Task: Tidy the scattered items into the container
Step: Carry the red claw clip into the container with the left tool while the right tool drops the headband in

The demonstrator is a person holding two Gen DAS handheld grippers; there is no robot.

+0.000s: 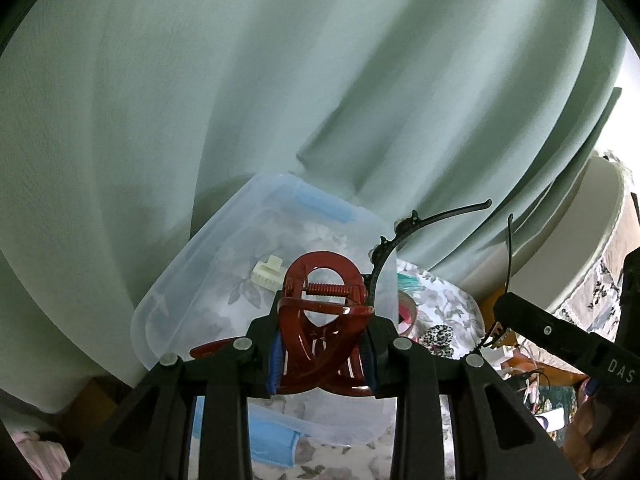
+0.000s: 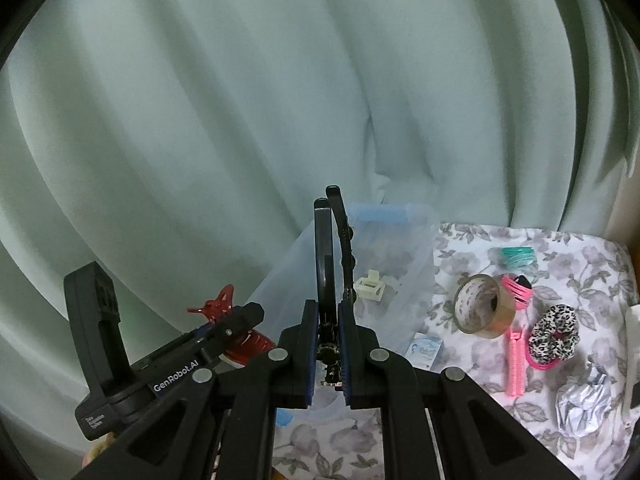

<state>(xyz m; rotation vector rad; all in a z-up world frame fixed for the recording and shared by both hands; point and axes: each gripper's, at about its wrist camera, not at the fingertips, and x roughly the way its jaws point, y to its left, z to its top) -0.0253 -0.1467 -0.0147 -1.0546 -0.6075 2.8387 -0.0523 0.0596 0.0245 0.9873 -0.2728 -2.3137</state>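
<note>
My left gripper (image 1: 323,354) is shut on a dark red hair claw clip (image 1: 324,320), held above the near side of a clear plastic container (image 1: 188,280) with blue latches. A cream hair clip (image 1: 267,272) lies inside the container. My right gripper (image 2: 329,350) is shut on a black headband (image 2: 325,248) whose two arms rise up in front of the container (image 2: 416,272). In the left wrist view the right gripper (image 1: 500,320) and the headband (image 1: 400,232) sit just right of the container. In the right wrist view the left gripper (image 2: 256,320) with the red clip (image 2: 218,304) sits at the left.
On the floral cloth (image 2: 580,264) right of the container lie a tape roll (image 2: 480,306), a teal coil tie (image 2: 518,256), pink hair ties (image 2: 518,288), a pink comb (image 2: 515,364), a leopard scrunchie (image 2: 554,334), a small card (image 2: 425,348) and crumpled foil (image 2: 584,404). A pale green curtain (image 2: 240,120) hangs behind.
</note>
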